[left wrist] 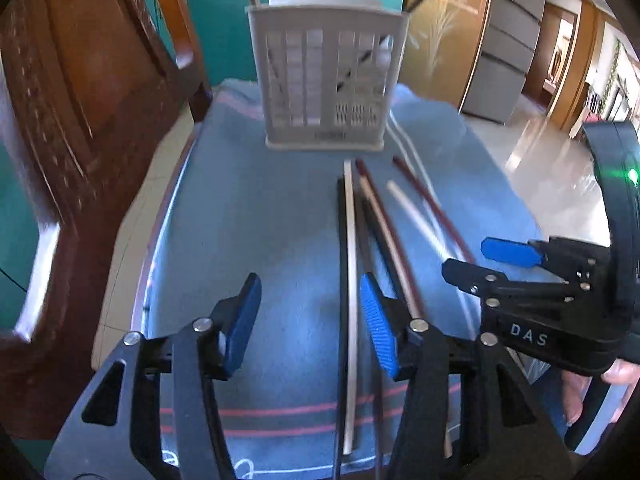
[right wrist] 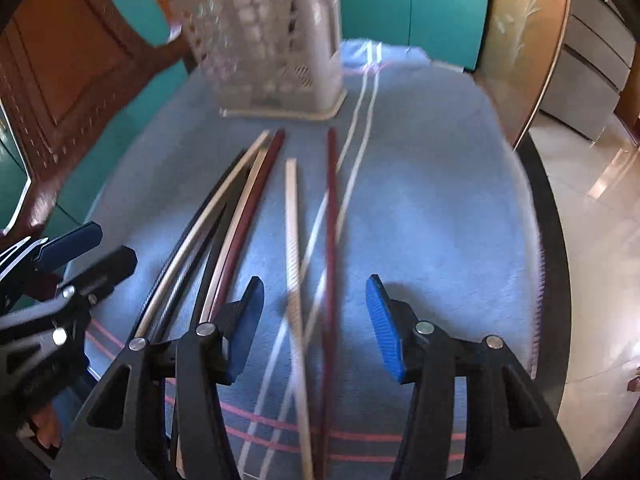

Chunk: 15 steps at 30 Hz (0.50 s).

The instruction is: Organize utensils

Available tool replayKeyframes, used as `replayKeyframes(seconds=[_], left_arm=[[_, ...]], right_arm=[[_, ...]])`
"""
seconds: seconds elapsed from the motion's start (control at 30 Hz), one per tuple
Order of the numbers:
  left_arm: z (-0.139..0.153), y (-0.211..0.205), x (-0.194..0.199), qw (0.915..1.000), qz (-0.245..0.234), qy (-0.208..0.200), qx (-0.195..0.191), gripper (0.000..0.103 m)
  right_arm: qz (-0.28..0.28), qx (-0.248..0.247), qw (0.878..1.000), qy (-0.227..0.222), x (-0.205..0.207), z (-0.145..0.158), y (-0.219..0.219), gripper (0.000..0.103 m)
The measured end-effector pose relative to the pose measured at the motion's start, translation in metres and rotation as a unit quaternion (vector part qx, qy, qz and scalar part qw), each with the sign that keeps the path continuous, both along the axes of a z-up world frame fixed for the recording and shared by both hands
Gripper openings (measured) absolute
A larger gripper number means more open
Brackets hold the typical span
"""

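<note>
Hovering over a blue cloth [left wrist: 260, 200] on a round table [right wrist: 548, 208], both grippers, jaws parted about halfway, pads pressing on nothing. Left gripper [left wrist: 310, 320] poised above the near ends of the chopsticks, with a pale chopstick [left wrist: 349, 280] and a black one [left wrist: 341, 260] lying on the cloth in line with its gap. Right gripper [right wrist: 316, 324] likewise over a pale chopstick [right wrist: 292, 240] and a dark red chopstick [right wrist: 331, 220], neither gripped. Lying side by side lengthwise on the cloth, more chopsticks, black, pale and dark red [right wrist: 260, 196], tips pointing toward a grey slotted holder [left wrist: 326, 76]. Standing upright at the far end of the cloth, that holder, just beyond the chopstick tips, with a few sticks leaning inside. Beside the table on the left, a carved wooden chair [left wrist: 80, 100]. Motion blur throughout.
</note>
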<state>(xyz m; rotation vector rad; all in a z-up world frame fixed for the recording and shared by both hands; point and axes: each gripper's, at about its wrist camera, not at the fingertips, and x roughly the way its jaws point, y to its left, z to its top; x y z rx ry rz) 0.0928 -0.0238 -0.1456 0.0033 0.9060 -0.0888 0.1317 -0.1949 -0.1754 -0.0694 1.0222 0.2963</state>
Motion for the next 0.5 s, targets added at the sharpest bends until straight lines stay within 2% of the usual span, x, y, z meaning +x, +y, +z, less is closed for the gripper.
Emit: replayKeyframes(seconds=[0.07,0.23,0.4,0.5], left_arm=[[-0.007,0.001,-0.003,0.9999,0.004,0.008,-0.004,0.052],[-0.007,0.004,-0.003,0.9998,0.011,0.014,-0.010,0.056],[-0.006,-0.003,0.002,0.9998,0.001,0.019,-0.010,0.056],[-0.005,-0.006,0.003,0.9997,-0.006,0.019,-0.012,0.057]], right_arm=[[0.007,-0.020,1.000,-0.011,-0.006,-0.004,0.008,0.051],[0.010,-0.015,1.000,-0.008,-0.009,-0.003,0.011,0.014],[-0.009,0.045,0.999,0.022,-0.005,-0.001,0.001,0.012],[-0.045,0.084,0.995,0.040,-0.001,0.000,-0.017,0.012]])
